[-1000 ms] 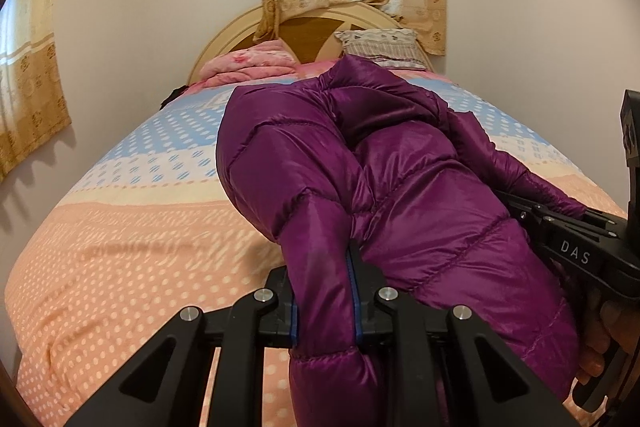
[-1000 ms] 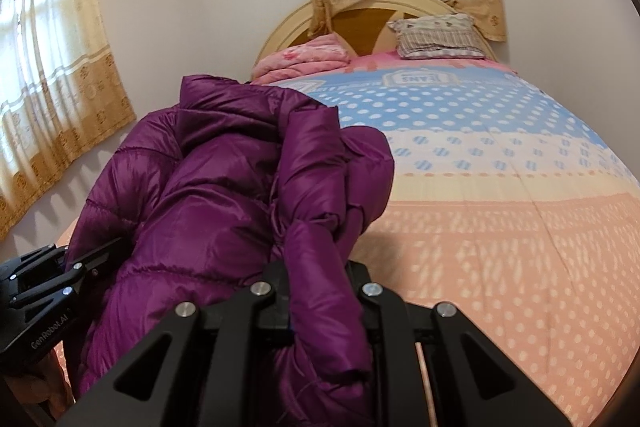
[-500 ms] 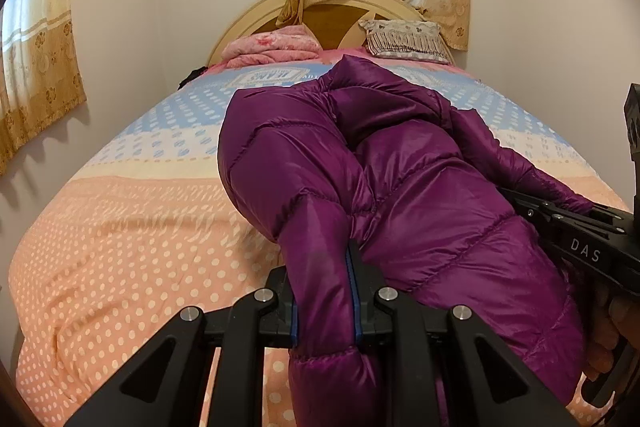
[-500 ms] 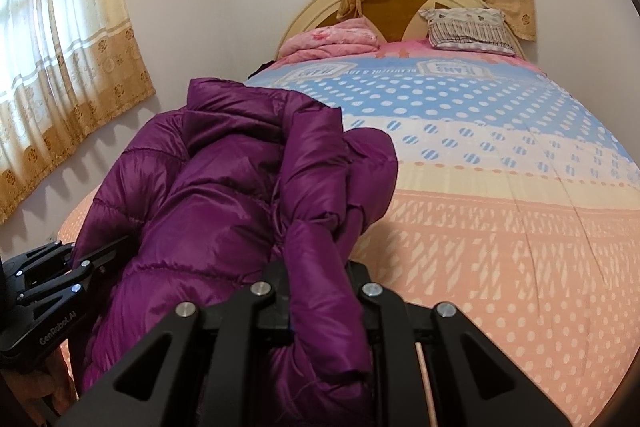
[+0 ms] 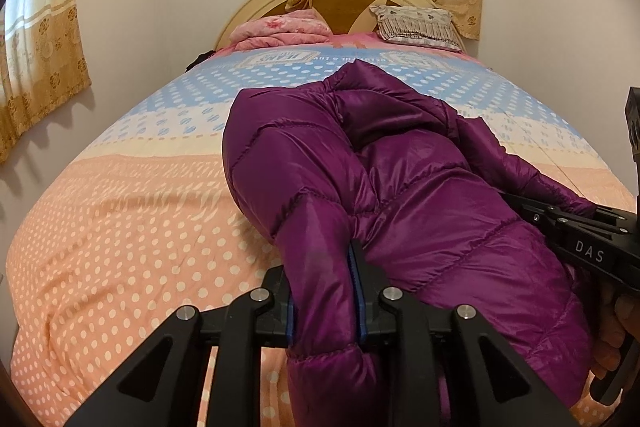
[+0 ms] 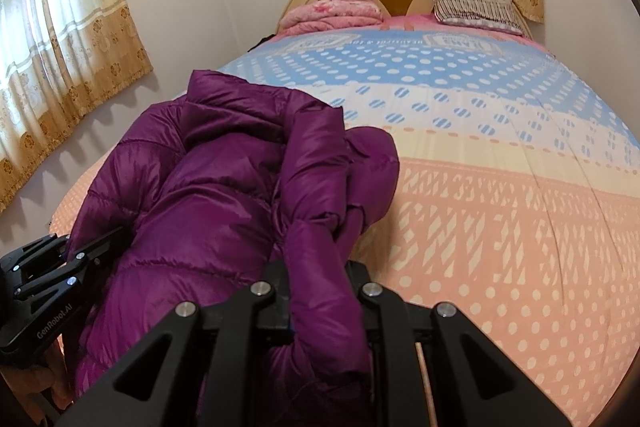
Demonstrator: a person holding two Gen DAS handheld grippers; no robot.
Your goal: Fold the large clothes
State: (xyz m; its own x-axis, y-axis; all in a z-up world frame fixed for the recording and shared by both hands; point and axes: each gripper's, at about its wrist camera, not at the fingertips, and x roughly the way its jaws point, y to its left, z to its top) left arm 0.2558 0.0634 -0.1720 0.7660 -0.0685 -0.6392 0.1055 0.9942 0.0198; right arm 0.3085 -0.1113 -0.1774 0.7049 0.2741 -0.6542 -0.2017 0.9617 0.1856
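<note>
Both grippers have carried the purple down jacket [image 5: 420, 195] farther over the bed [image 5: 120, 211]; left gripper [image 5: 324, 291] and right gripper [image 6: 320, 291] each clamp its fabric

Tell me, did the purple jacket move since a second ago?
Yes. The purple jacket, clamped in both the left gripper and right gripper, has dropped toward the bed: its top, earlier level with the pillow, now sits well below it.

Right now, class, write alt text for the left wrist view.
The left tongs grip a fold of a purple puffer jacket bunched on a polka-dot bed. The right tongs hold its other side; pillows and curtains lie beyond.
</note>
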